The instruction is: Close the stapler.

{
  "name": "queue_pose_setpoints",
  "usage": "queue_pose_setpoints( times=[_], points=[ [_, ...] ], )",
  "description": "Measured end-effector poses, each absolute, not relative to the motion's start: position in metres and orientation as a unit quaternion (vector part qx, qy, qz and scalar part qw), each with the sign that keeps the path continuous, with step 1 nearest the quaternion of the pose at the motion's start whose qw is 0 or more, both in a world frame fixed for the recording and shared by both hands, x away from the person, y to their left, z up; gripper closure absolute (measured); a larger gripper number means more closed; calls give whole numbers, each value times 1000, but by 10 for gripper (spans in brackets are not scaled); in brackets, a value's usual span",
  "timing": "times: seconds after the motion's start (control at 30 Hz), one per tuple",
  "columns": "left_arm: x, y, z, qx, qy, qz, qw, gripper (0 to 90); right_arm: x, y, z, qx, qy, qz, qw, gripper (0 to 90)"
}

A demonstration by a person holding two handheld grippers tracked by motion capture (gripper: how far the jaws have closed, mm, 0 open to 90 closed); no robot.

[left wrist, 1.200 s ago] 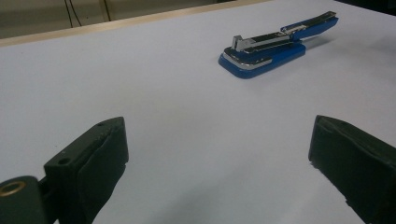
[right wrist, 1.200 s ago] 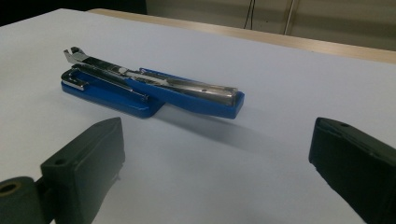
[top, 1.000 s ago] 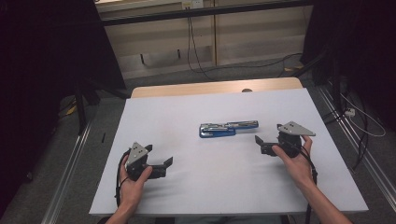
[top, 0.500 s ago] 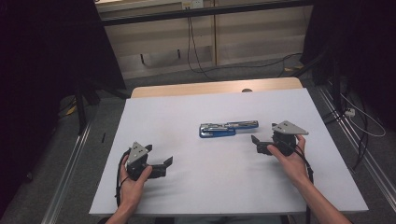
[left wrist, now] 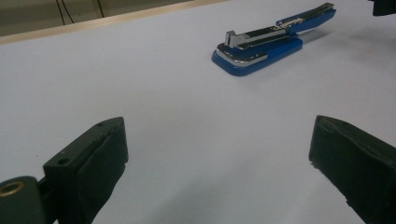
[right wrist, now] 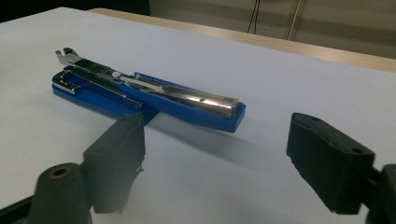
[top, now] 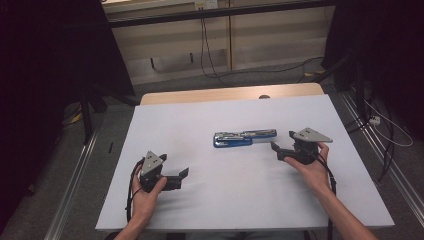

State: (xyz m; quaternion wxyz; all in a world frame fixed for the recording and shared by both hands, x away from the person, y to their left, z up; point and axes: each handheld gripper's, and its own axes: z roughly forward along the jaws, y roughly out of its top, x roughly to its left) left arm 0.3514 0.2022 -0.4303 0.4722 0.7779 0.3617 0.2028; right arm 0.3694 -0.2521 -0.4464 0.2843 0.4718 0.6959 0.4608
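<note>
Stapler [top: 244, 138] lies flipped open beside the closing, empty right gripper [top: 278, 150]; left gripper [top: 184, 174] wide.

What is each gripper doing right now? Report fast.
Left gripper: open, holding nothing.
Right gripper: open, jaws just been closing, nothing between them; the stapler lies just ahead.

High view looks down from above; both gripper views sit low (near tabletop), sharing the stapler [top: 244, 138].
</note>
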Motion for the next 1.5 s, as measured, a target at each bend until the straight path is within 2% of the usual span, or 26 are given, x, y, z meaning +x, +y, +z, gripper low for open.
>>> queue_pose_setpoints(
  times=[0.2, 0.43, 0.57, 0.8, 1.2, 1.4, 1.5],
  points=[
    [354, 203, -431, 771, 371, 216, 469, 49, 373, -253, -448, 474, 696, 462, 279, 337],
    [361, 199, -433, 774, 371, 217, 464, 49, 378, -250, -448, 466, 707, 458, 271, 588],
    [370, 190, -436, 793, 366, 208, 441, 49, 380, -248, -446, 461, 713, 458, 265, 703],
    [381, 175, -426, 784, 359, 215, 459, 58, 387, -246, -446, 451, 726, 456, 249, 900],
    [405, 147, -422, 782, 354, 195, 474, 85, 386, -248, -449, 451, 729, 454, 245, 900],
    [417, 131, -418, 782, 335, 198, 486, 86, 386, -248, -448, 448, 730, 455, 244, 900],
    [422, 123, -419, 787, 319, 179, 497, 85, 385, -249, -449, 446, 733, 452, 243, 900]
  ],
)
